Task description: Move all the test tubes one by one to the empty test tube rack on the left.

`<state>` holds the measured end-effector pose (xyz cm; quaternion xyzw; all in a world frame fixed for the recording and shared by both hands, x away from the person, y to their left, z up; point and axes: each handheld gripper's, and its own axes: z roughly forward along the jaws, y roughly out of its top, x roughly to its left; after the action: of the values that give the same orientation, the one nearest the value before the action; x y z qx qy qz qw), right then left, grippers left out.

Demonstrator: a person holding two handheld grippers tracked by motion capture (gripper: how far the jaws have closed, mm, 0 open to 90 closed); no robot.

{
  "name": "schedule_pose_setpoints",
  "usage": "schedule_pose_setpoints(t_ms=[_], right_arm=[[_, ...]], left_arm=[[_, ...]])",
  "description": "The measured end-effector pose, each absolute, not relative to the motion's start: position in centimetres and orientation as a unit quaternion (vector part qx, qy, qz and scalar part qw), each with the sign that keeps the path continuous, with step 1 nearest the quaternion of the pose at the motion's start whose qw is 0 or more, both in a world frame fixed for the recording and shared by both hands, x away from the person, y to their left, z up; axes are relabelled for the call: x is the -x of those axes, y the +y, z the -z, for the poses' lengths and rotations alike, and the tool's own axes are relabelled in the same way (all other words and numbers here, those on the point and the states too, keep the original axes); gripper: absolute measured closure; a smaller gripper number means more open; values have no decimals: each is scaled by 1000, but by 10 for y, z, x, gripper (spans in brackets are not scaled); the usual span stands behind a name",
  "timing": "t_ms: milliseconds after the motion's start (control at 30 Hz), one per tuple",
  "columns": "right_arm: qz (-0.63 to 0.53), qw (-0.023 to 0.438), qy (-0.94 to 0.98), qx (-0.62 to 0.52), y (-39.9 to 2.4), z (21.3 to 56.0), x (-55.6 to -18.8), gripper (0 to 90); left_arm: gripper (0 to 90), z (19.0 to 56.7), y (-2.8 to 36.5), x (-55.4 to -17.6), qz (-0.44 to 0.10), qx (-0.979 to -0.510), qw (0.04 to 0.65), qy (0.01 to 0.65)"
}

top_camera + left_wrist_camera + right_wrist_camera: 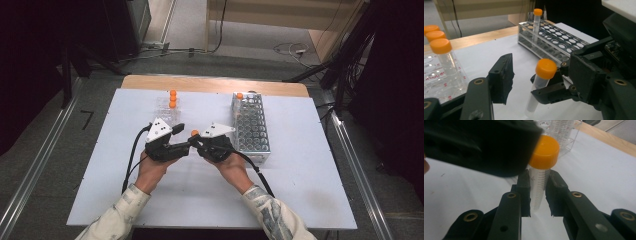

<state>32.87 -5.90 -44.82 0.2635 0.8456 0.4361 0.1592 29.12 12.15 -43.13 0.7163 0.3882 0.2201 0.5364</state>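
Clear plastic centrifuge tube with an orange screw cap (pixel 541 173) sits upright between the two grippers, above the white table sheet (pixel 200 200), roughly mid-table between the two racks. Graduation marks visible along its wall in the right gripper view.

Right gripper (pixel 538 195): black jaws clamped on the tube body just below the cap, one pad on each side. In the left gripper view the same grip shows from the side, tube (pixel 541 82) slightly tilted, cap uppermost.

Left gripper (pixel 524 77): jaws part-way apart, the tube between them; its near pad stands clear of the tube, so no grip from this side. In the high view the left gripper (pixel 181 140) meets the right gripper (pixel 196 142) nose to nose, orange cap just above the meeting point.

Left of the tube: transparent acrylic rack (pixel 167 112) holding three more orange-capped tubes (pixel 173 99). Right: silver metal perforated tube rack (pixel 250 127) with one orange-capped tube (pixel 239 96) standing at its far corner.
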Motion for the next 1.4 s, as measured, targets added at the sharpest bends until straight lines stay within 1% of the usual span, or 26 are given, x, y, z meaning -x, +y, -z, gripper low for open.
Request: schedule_pose_setpoints(t_ms=[133,400,500,600,900,933,1067,1133,1200,1333,1400], right_arm=[[-438,155,847,-258,-57,448,-327,722],[-438,151,848,-255,-55,448,-324,722],[-440,149,848,-255,-55,447,-323,722],[-439,149,848,-256,-55,448,-323,722],[-439,143,849,-258,-56,448,-324,709],[-439,143,848,-258,-56,447,-324,678],[-437,133,852,-257,-57,447,-325,431],[-432,129,854,-260,-58,447,-326,348],[-428,124,856,-263,-59,447,-327,291],[-421,121,858,-268,-60,448,-329,212],[-412,117,861,-273,-60,450,-329,187]], left_arm=[[444,434,118,-291,-225,-724,528,382],[634,436,116,-292,-232,-729,520,380],[652,437,117,-292,-231,-730,519,380],[689,437,116,-292,-233,-730,519,380],[704,438,116,-292,-236,-727,521,380],[704,438,116,-292,-238,-727,520,381],[705,436,120,-294,-243,-715,527,390],[705,434,123,-295,-243,-710,530,395],[705,432,126,-298,-242,-703,533,403],[705,428,131,-301,-244,-694,535,416],[705,426,133,-303,-245,-695,530,419]])
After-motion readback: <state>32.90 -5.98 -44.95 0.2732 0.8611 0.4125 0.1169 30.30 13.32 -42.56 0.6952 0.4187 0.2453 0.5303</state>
